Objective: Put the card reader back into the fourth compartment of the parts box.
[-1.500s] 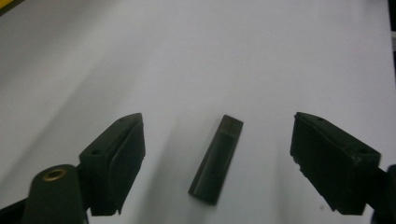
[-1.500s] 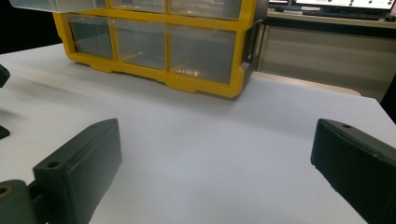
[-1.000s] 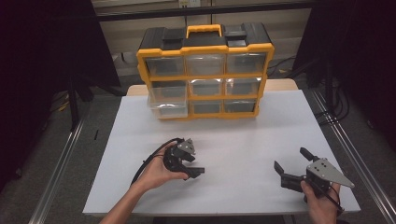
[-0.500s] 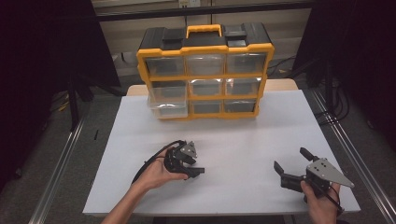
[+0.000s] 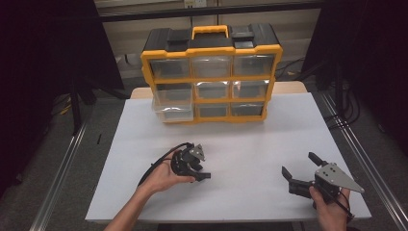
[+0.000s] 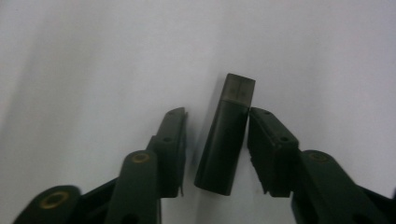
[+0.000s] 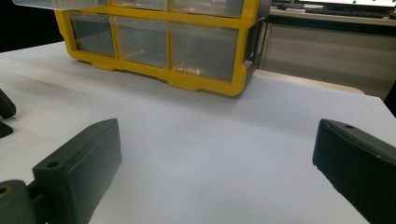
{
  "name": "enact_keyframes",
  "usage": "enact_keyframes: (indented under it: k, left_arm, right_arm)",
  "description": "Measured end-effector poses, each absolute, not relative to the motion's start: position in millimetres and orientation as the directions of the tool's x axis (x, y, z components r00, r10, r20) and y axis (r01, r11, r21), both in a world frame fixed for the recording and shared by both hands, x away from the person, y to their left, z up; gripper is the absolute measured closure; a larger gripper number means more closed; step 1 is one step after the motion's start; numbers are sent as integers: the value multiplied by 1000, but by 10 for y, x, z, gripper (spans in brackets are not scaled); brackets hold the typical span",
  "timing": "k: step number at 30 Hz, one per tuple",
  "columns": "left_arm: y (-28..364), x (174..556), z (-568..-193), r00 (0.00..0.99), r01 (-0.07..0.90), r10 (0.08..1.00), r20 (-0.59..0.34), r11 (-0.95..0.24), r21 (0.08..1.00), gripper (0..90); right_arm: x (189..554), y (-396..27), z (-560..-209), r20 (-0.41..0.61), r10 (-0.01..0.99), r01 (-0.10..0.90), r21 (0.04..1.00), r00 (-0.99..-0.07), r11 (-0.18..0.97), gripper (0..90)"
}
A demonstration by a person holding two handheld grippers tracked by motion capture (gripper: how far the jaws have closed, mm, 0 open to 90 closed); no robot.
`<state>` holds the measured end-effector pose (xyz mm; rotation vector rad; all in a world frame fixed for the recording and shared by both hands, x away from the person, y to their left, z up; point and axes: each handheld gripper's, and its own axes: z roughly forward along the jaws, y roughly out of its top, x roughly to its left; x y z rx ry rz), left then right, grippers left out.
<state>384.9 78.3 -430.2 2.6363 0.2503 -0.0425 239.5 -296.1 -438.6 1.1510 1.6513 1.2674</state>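
The left hand (image 5: 161, 179) comes in from the bottom edge at about 7 o'clock, forearm angled up and to the right, palm cupped around the left gripper (image 5: 195, 169), which it holds low over the white desk (image 5: 250, 144) with its fingers pointing down at the sheet and the cable looping off toward 9 o'clock. In the left gripper view a small dark stick (image 6: 226, 133) — flat, oblong, with a slightly lighter cap at its far end — lies on the desk between the two fingers (image 6: 170, 149), tilted a little toward 1 o'clock. The fingers have just been closing on it: the right-hand one sits against the stick's edge or just beside it, while a narrow strip of white shows between the stick and the left-hand one, so the pinch is not complete. The right hand (image 5: 329, 204) rests at the desk's 5 o'clock corner, wrist low, holding the right gripper (image 5: 299, 169) roughly level with its grey plate on top and its fingers aimed toward 10 o'clock. Those fingers are spread wide with bare desk between them, as the right gripper view shows. The yellow drawer box (image 5: 211, 72) stands at 12 o'clock on the far edge of the desk, well apart from both hands — one lower-left drawer sticks out a little.
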Motion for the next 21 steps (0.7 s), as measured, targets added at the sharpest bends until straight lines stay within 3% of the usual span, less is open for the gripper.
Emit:
enact_keyframes:
  k: [12, 21]
  left_arm:
    - [745, 3836, -4283, 986, 166, 156, -59, -880, 445, 733]
    - [785, 3856, -4288, 981, 196, 178, -82, -860, 470, 737]
  right_arm:
    - [2396, -2958, -4386, -36, 945, 211, 971, -326, 110, 13]
    - [2390, -2964, -4385, -38, 943, 212, 971, -330, 113, 12]
